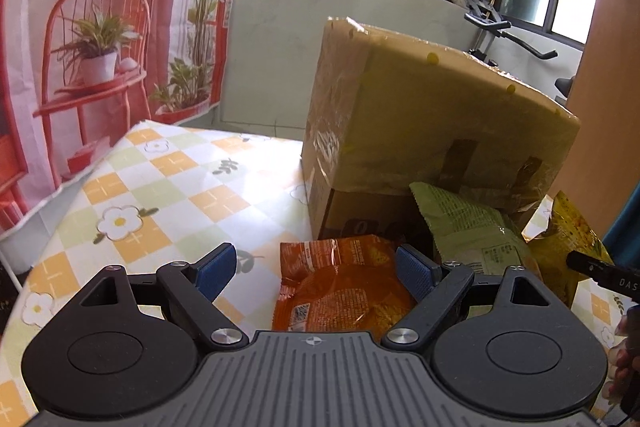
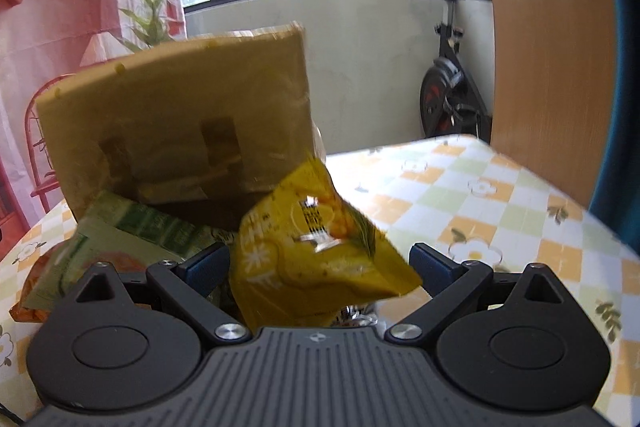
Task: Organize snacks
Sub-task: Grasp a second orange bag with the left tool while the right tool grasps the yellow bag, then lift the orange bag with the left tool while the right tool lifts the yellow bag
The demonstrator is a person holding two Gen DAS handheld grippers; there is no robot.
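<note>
An orange snack bag (image 1: 340, 287) lies on the checked tablecloth between the fingers of my left gripper (image 1: 316, 269), which is open around it without clamping it. A green snack bag (image 1: 468, 227) leans out of the cardboard box (image 1: 420, 123), whose flap hangs over its opening. A yellow snack bag (image 2: 316, 247) sits between the fingers of my right gripper (image 2: 320, 267), which is open; the bag looks blurred and tilted. The green bag (image 2: 160, 231) and the box (image 2: 180, 115) lie to its left. The right gripper's tip shows in the left wrist view (image 1: 600, 267).
The table with the flower-pattern cloth (image 1: 168, 195) extends left of the box and also right of it (image 2: 500, 211). A printed red curtain (image 1: 80, 47) hangs at the left. An exercise bike (image 2: 448, 87) stands behind the table by the window wall.
</note>
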